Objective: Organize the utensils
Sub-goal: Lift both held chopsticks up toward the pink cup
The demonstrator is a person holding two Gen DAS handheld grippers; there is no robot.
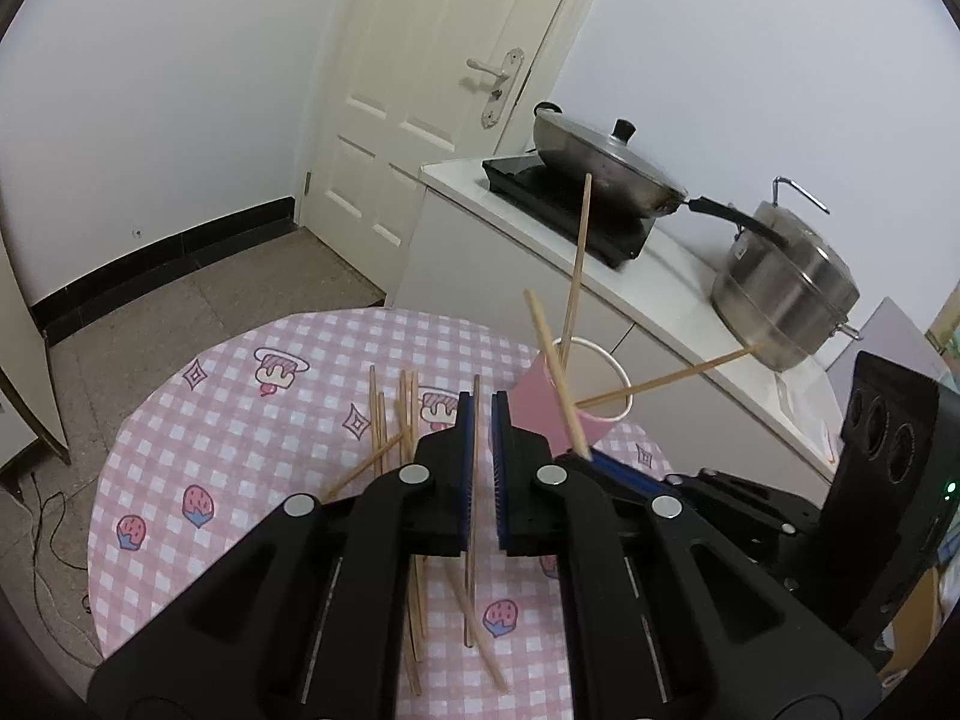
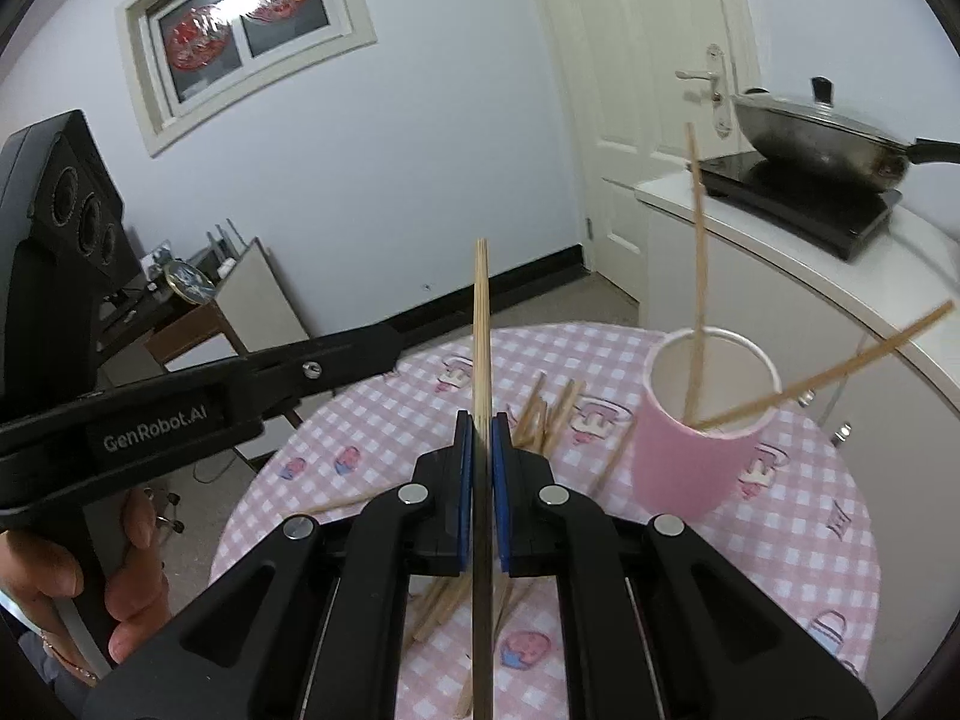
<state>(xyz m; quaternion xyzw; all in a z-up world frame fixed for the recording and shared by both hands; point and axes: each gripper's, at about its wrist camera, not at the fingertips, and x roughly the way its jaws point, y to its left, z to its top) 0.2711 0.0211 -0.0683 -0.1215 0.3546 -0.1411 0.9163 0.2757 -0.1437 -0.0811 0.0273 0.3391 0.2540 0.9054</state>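
Observation:
A pink paper cup (image 1: 552, 399) (image 2: 696, 456) stands on the round checked table (image 1: 240, 420) (image 2: 810, 540) with two wooden chopsticks leaning in it. Several loose chopsticks (image 1: 390, 420) (image 2: 546, 408) lie on the cloth. My right gripper (image 2: 480, 420) is shut on a chopstick (image 2: 480, 324) that sticks up, left of the cup; it also shows in the left wrist view (image 1: 591, 459). My left gripper (image 1: 483, 402) hovers above the pile, its jaws narrowly apart around a chopstick (image 1: 474, 480); whether they pinch it I cannot tell.
A white counter (image 1: 630, 294) behind the table holds an induction hob with a lidded wok (image 1: 600, 168) and a steel steamer pot (image 1: 786, 294). A white door (image 1: 432, 90) stands at the back. Cables lie on the floor at left (image 1: 42, 528).

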